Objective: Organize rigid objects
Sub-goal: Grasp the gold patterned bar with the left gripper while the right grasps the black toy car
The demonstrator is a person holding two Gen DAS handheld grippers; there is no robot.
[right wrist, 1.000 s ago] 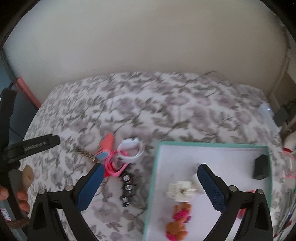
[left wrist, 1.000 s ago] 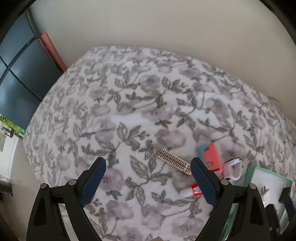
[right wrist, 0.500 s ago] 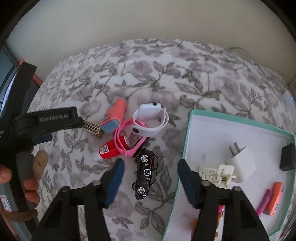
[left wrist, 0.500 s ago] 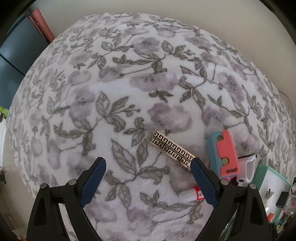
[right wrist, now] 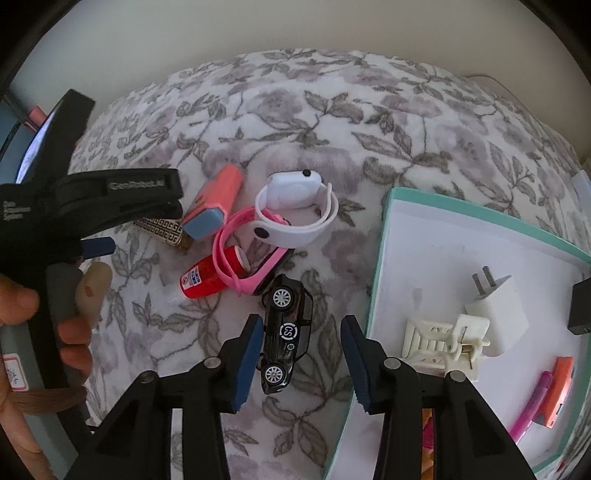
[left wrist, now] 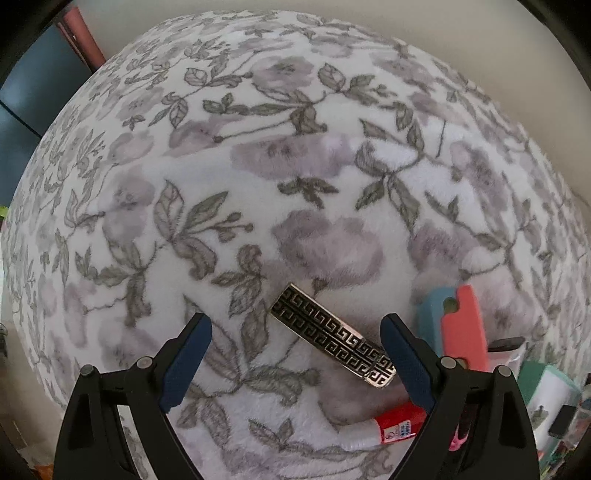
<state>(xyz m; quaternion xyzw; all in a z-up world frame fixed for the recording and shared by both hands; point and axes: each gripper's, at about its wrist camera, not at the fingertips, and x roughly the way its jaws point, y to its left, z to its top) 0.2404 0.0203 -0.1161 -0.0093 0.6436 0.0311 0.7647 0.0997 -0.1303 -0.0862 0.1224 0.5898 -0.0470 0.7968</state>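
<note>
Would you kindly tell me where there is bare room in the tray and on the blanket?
The tray floor is bare at its far left corner, beyond the white charger. The blanket is free toward the wall. It is crowded around the toy car.

- Setting is reading as a home, likely a living room or bedroom.
- A plush floral blanket (left wrist: pixel 295 177) in grey and lilac is covering the surface under the items.
- Household odds and ends are lying on it: a toy car (right wrist: pixel 286 332), a white watch (right wrist: pixel 295 206), a red tube (right wrist: pixel 207 277).
- A teal-rimmed box (right wrist: pixel 384 258) is holding a white plug (right wrist: pixel 498 310).
- A plain cream wall (right wrist: pixel 258 29) is standing behind.
</note>
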